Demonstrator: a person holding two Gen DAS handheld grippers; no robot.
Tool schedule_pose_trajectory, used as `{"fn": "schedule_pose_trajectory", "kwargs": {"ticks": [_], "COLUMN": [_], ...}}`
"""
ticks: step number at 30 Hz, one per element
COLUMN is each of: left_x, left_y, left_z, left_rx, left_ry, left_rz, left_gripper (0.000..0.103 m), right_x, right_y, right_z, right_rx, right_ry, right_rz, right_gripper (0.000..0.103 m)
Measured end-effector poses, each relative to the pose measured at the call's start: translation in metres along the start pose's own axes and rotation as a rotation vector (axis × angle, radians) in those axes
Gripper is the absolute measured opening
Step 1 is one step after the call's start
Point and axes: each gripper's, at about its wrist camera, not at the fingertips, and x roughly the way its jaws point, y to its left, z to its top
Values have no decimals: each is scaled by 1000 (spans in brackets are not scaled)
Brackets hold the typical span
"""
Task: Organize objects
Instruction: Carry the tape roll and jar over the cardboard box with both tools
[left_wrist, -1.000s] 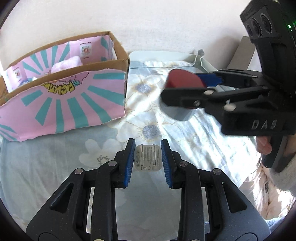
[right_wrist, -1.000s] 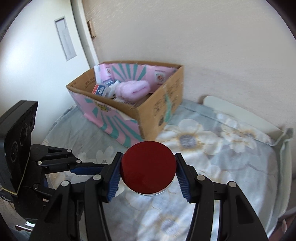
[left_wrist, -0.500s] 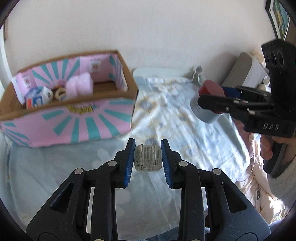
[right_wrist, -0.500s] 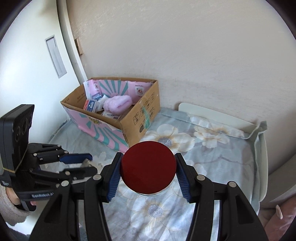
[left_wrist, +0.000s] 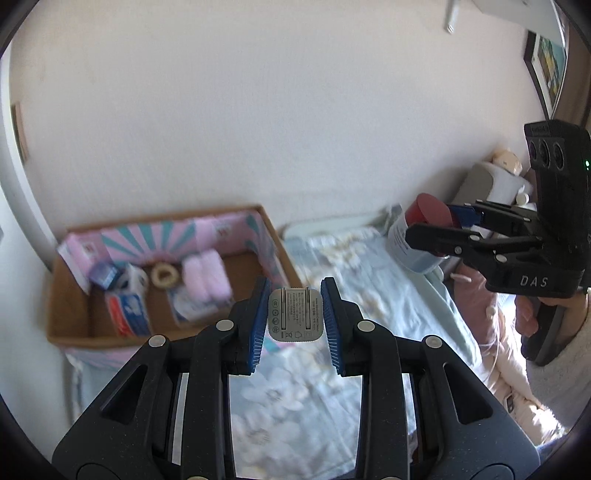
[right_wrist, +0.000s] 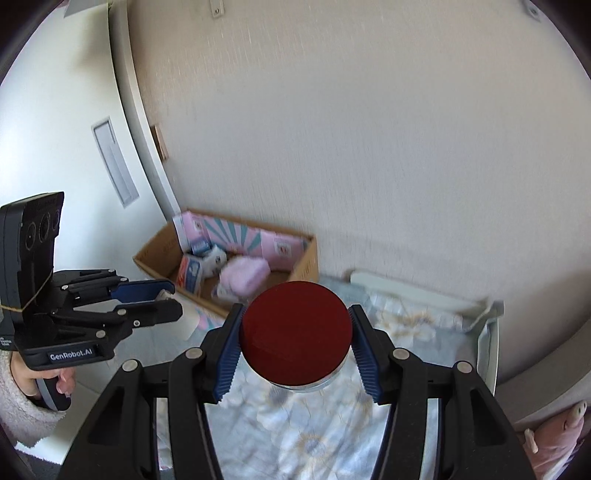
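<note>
My left gripper (left_wrist: 294, 317) is shut on a small grey charger plug (left_wrist: 294, 319) and holds it in the air above the floral bedsheet (left_wrist: 354, 295). My right gripper (right_wrist: 295, 343) is shut on a jar with a dark red lid (right_wrist: 294, 330), also lifted; it shows in the left wrist view (left_wrist: 424, 229) at the right. The cardboard box (left_wrist: 166, 266) with pink and teal lining sits by the wall and holds several small items, among them a pink fluffy roll (left_wrist: 207, 273). The box also shows in the right wrist view (right_wrist: 236, 258).
The wall rises directly behind the box and bed. A white bed rail (right_wrist: 413, 291) runs along the wall side. Pink bedding and a pillow (left_wrist: 491, 181) lie at the right. The left gripper's body (right_wrist: 85, 317) is at the left of the right wrist view.
Both grippers have risen well above the bed, each still holding its object. The box now appears smaller and lower, and its inside is visible.
</note>
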Motion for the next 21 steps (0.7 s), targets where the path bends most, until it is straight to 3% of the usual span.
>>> {"fn": "schedule_pose_trajectory", "kwargs": {"ticks": [11, 21], "left_x": [-6, 30], "left_y": [100, 193], "left_z": [36, 14], "left_rx": [-41, -142], "left_ry": [9, 104], "left_rz": [104, 167], "left_gripper": [26, 26], "right_x": [62, 151], "right_y": [43, 75], "right_z": [58, 46], "right_rx": [-12, -40], "right_ry": [17, 148], "right_rz": [49, 90], "right_gripper": [51, 51]}}
